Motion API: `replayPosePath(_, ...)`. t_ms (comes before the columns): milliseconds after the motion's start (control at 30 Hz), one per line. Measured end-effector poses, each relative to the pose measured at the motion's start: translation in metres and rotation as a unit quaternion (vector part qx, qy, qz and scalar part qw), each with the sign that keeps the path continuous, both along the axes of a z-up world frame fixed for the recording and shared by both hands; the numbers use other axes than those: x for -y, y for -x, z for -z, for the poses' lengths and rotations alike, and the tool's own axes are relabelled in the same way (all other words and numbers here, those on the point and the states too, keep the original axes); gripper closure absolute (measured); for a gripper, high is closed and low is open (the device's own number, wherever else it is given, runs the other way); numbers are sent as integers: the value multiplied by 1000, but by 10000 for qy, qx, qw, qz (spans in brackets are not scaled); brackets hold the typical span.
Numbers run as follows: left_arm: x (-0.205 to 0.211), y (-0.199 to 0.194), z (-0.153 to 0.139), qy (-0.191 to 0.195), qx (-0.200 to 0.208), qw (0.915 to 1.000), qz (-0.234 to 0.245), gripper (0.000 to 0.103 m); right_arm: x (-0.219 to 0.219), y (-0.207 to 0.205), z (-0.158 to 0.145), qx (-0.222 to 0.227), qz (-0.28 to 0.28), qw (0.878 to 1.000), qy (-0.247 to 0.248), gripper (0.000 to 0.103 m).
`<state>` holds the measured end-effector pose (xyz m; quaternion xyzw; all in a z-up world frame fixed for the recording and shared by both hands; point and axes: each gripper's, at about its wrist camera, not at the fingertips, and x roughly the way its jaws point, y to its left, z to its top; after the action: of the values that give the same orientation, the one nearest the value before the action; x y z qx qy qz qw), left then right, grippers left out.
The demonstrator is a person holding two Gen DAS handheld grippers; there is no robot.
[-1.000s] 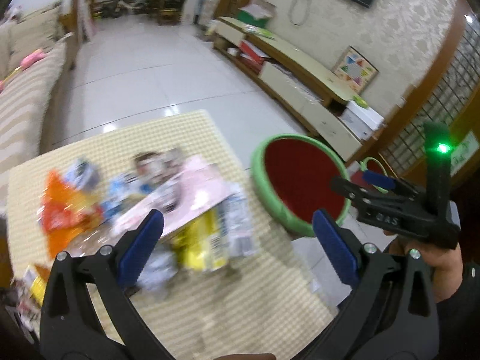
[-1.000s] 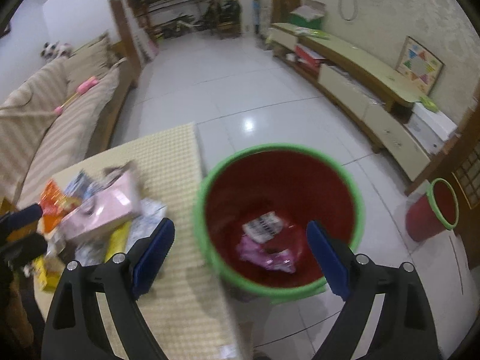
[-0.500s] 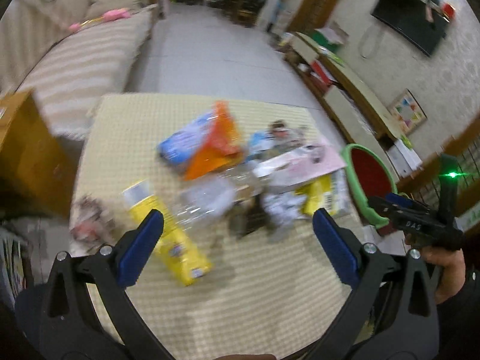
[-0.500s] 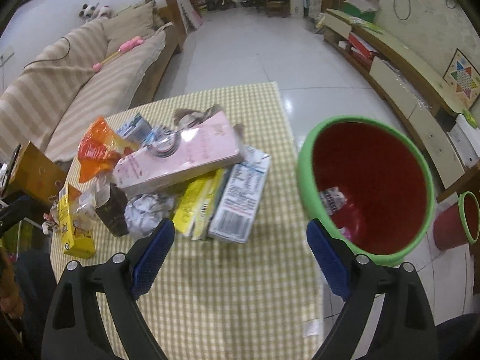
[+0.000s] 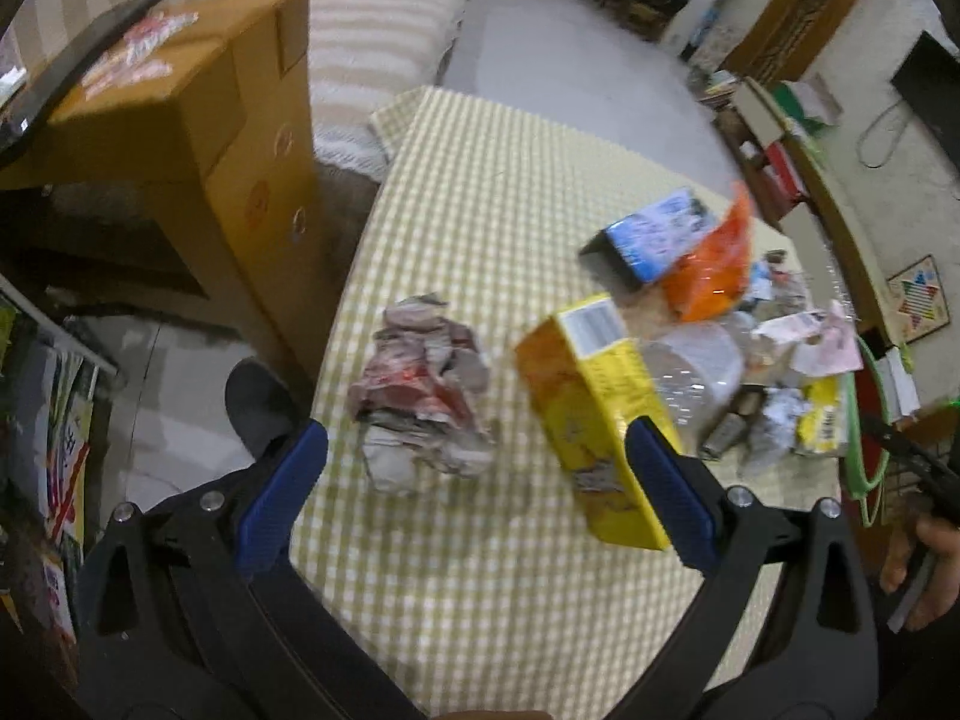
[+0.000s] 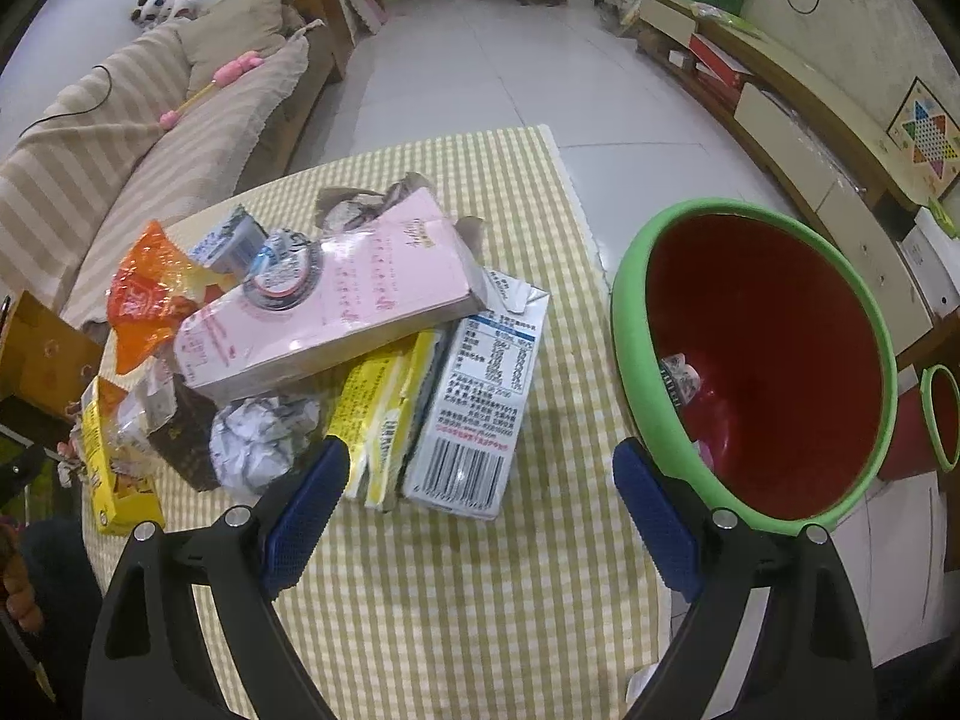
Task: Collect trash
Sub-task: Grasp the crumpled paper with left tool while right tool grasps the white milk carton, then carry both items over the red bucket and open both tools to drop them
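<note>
Hovering wide over crumpled wrapper (image 5: 423, 396), left hand-held gripper (image 5: 480, 498).

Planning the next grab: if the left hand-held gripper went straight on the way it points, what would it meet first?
Probably the crumpled wrapper on the checked tablecloth, lying between the open left hand-held gripper fingers; depth is uncertain.

From my view: striped sofa (image 6: 120, 138) at 10 o'clock, white tiled floor (image 6: 510, 72) at 12, low cabinet (image 6: 798, 114) at 2.
</note>
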<state>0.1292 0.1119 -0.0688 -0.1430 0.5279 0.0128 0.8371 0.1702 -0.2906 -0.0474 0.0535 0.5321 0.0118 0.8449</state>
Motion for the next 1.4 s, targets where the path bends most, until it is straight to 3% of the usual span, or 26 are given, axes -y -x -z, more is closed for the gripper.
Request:
replayPosePath(333, -8, -22, 39, -179, -498, 9985, -134, 6, 16, -19, 19, -247, 271, 9992, -184, 25)
replayPosePath(567, -8, -31, 55, -108, -664, 9975, -196, 9, 19, -32, 35, -505, 319, 9969, -513, 38)
replayPosePath(633, -7, -31, 59, -72, -695, 9974, -162, 14, 19, -33, 38, -564, 316, 9960, -617, 39)
replayPosePath(767, -5, -32, 59, -259, -615, 9977, -110, 23, 20, -37, 45, -678, 317, 9933, -876, 49)
replayPosePath(867, 0, -31, 56, -429, -556, 9975, -71, 41, 14, -37, 45, -710, 218, 9922, -1005, 64)
replayPosePath(1033, 3, -26, 49, -356, -434, 9984, 27, 59, 14, -30, 39, -663, 274, 9942, -804, 65)
replayPosePath(1200, 7, -20, 41, -272, -368, 9988, 188, 63, 16, -16, 24, -541, 234, 9961, -653, 65)
replayPosePath(1400, 14, -2, 18, -463, -143, 9987, 165, 63, 13, 4, 2, -259, 61, 9990, -369, 65)
